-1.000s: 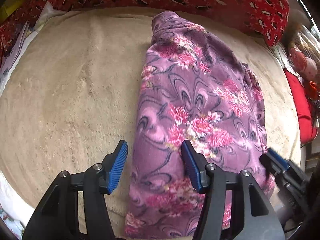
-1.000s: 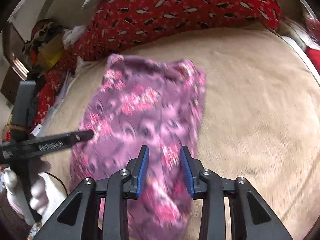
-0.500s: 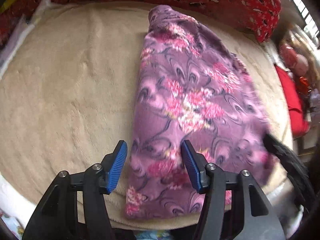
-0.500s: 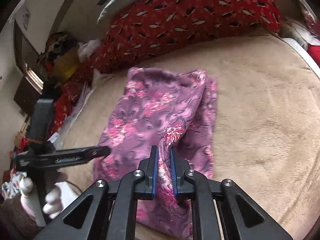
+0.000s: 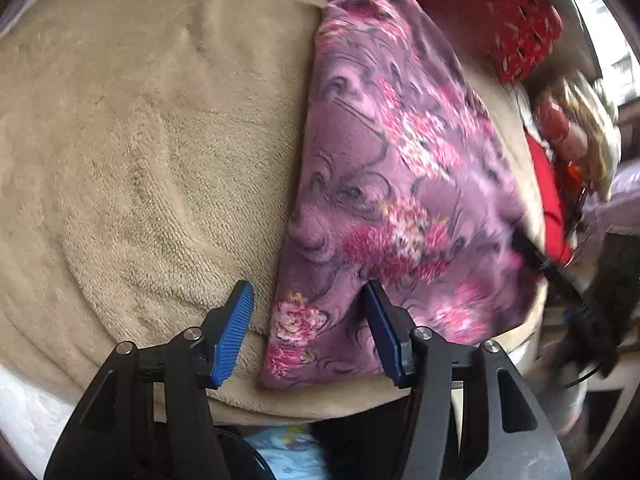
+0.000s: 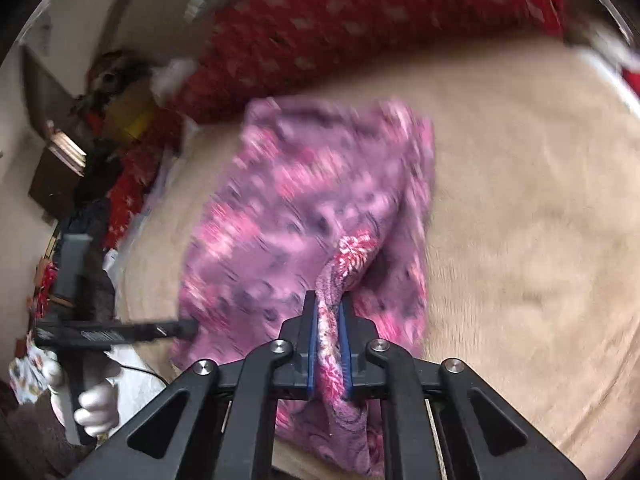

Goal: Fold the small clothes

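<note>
The purple flowered garment (image 5: 400, 184) was spread lengthwise on a beige blanket (image 5: 140, 160) covering a bed, its far end reaching toward a red patterned pillow (image 6: 360, 20) and its near end lying close to the blanket's front edge. It appeared already doubled along its length, which would explain the narrow, elongated shape it was laid in.

A ridge of the fabric near the garment's near right edge was pinched upward between the pads of the right gripper (image 6: 329, 344), which was clamped tight on the cloth. The fold of material was seen rising between the blue pads and hanging out below them, so the grip was judged to be a hold taken for lifting that corner.

The left gripper (image 5: 308, 332) was held spread apart, pointed steeply down over the near left corner of the garment. One pad (image 5: 236, 332) was positioned over bare blanket just beside the garment's edge, and the other over the cloth itself, so the corner lay between them without being pressed. This placement was judged to be a preparation for taking the matching corner, so that both near corners could be carried toward the far end together.

In the right wrist view a white-gloved hand (image 6: 96, 404) was seen gripping the left gripper's handle at the bedside.
</note>
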Available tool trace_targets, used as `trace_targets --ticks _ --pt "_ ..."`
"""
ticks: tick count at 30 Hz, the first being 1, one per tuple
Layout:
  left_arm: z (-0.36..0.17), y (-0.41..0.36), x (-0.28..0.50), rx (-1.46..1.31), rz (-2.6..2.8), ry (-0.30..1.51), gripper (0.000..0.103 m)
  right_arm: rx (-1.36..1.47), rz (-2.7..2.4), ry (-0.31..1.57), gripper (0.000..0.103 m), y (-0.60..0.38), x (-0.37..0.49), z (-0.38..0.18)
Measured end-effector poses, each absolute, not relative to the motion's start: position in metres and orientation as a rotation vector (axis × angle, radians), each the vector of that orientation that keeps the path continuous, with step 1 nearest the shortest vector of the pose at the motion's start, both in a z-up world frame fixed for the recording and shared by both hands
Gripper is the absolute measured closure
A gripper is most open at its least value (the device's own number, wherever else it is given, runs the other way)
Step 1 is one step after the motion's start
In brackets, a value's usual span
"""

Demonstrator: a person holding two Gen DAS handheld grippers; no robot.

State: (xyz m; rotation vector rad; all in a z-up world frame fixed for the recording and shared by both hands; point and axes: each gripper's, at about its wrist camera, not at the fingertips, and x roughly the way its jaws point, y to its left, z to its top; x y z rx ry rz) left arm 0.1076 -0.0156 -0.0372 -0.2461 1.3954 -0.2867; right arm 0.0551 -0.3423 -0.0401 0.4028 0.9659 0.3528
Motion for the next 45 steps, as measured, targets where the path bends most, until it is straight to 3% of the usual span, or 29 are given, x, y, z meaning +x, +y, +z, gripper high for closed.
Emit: trace_targets --ticks 2,5,8,10,12,17,19,23,28,29,31,33,35,41,45 --pt "-0.039 -0.018 0.108 -0.235 -0.286 1.399 0.046 0.374 0.329 0.959 0.094 -0.345 0.058 -0.039" --pt "-0.034 -0.015 0.108 -0.229 -0.308 1.398 0.046 0.391 0.296 1.121 0.089 -0.35 0.07 -0.075" --pt "-0.025 -0.016 0.118 -0.235 -0.337 1.365 0.046 0.526 0.297 1.083 0.082 -0.362 0.075 -0.067" --pt "-0.014 -0.015 0.127 -0.273 -0.37 1.338 0.046 0.572 0.273 1.002 0.076 -0.371 0.086 -0.049" --pt "0.0 -0.019 0.143 -0.278 -0.379 1.298 0.046 0.606 0.255 0.961 0.062 -0.377 0.103 -0.04" --pt "0.017 -0.045 0.207 -0.197 -0.331 1.254 0.046 0.576 0.181 1.009 0.06 -0.368 0.163 -0.052" --pt "0.022 -0.055 0.23 -0.187 -0.321 1.253 0.046 0.565 0.143 1.047 0.06 -0.363 0.182 -0.064" --pt "0.03 -0.083 0.279 -0.143 -0.297 1.222 0.046 0.554 0.167 0.98 0.095 -0.366 0.193 -0.056" --pt "-0.012 -0.106 0.328 -0.07 -0.181 1.281 0.046 0.543 0.162 0.942 0.097 -0.386 0.195 -0.056" --pt "-0.026 -0.105 0.333 -0.041 -0.141 1.31 0.044 0.55 0.155 0.981 0.097 -0.388 0.201 -0.067" --pt "-0.041 -0.101 0.339 -0.019 -0.116 1.334 0.027 0.592 0.168 1.026 0.097 -0.394 0.205 -0.084" --pt "-0.044 -0.09 0.343 -0.079 -0.137 1.336 0.026 0.625 0.17 1.023 0.089 -0.398 0.206 -0.079" --pt "-0.043 -0.081 0.345 -0.13 -0.148 1.344 0.027 0.595 0.137 0.976 0.088 -0.396 0.206 -0.063" --pt "-0.033 -0.055 0.336 -0.256 -0.152 1.327 0.028 0.422 0.289 0.891 0.088 -0.35 0.217 -0.033" --pt "-0.038 -0.045 0.329 -0.261 -0.146 1.357 0.028 0.171 0.248 1.05 0.095 -0.317 0.235 -0.069"
